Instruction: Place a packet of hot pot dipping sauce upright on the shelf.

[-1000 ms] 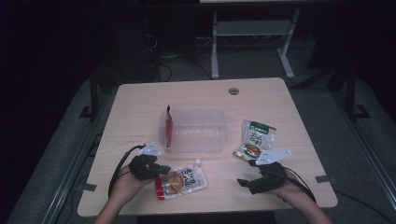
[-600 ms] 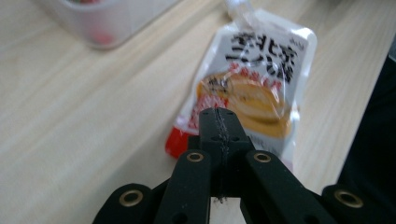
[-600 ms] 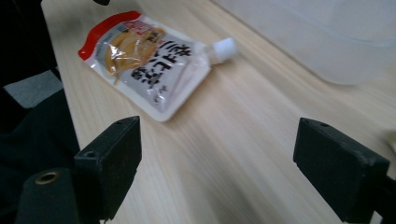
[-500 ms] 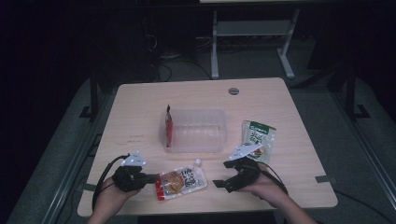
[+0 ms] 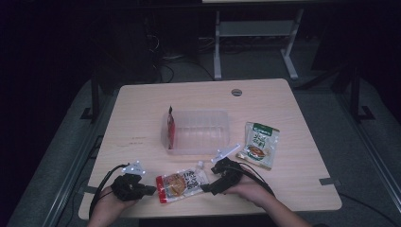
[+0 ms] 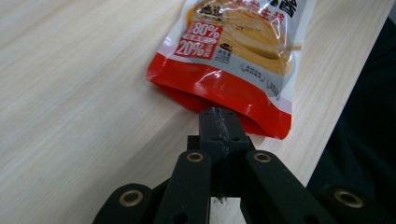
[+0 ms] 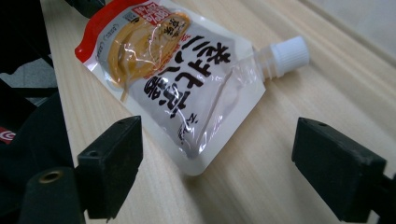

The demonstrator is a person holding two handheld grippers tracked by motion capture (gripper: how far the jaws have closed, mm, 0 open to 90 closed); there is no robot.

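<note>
We see a spouted sauce pouch lying flat near the front edge of the desk, between the two tools. It is a glossy, mostly white pouch with a red bottom band, large dark characters across the front, a picture of noodles in tan sauce, and red panels reading 80% and 20%. Its white screw cap sits on a clear neck at one corner and points toward the clear plastic container.

Our left tool has its jaws pressed together with nothing between them, and their tips lie right at the red bottom edge of the pouch; whether they touch it we cannot tell. Our right tool has its jaws spread wide, one on either side of the pouch's white end and apart from it.

Behind the pouch, the clear container stands on the middle of the desk with a red packet upright against its left wall. A green and white food packet lies flat to the container's right.
</note>
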